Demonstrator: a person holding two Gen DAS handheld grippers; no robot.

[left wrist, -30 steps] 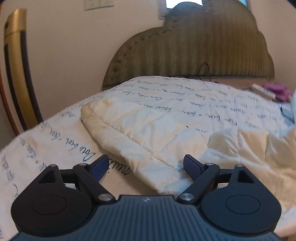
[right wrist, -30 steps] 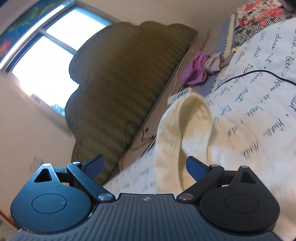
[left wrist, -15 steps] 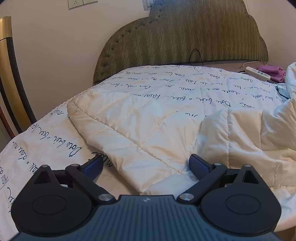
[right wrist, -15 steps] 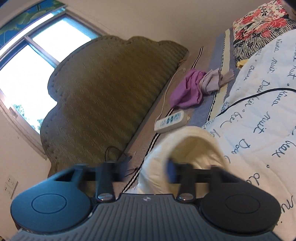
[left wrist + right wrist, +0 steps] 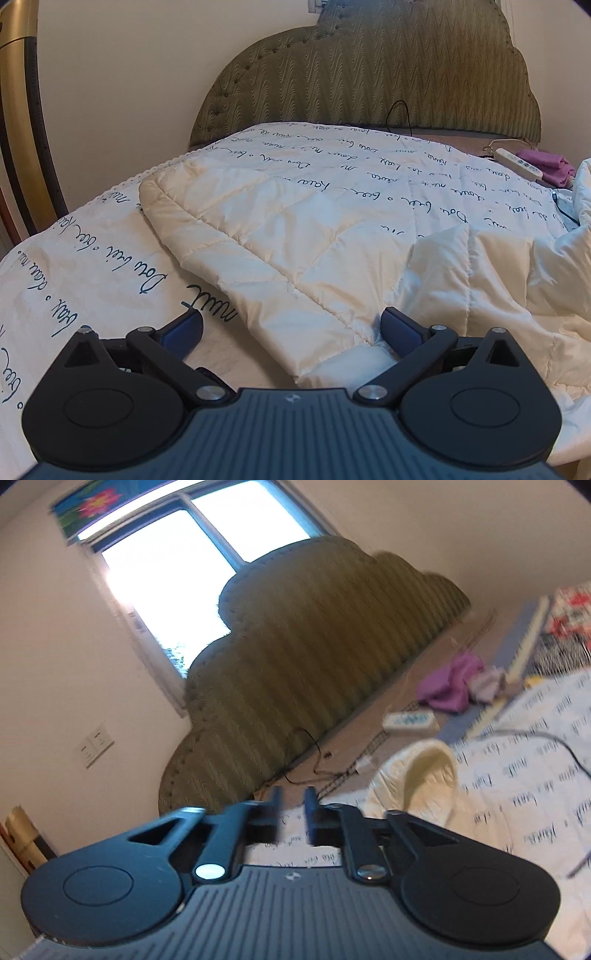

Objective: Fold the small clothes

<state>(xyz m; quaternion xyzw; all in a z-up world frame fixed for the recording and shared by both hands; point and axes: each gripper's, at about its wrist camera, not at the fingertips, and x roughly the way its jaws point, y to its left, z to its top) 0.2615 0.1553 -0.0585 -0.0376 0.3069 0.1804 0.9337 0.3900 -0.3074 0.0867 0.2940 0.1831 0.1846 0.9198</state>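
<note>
Left wrist view shows the cream quilted jacket (image 5: 295,236), soft, puffy and probably slippery, sprawled toward twelve o'clock, the left gripper (image 5: 291,325) spread wide over its near corner, best pinched at that stitched edge.

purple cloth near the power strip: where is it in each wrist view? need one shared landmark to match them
Left wrist: purple cloth at the far right edge, just right of the white power strip.
Right wrist: upper right of centre, up and right of the strip.
Shared landmark: the green scalloped headboard, behind the bed in both.
</note>
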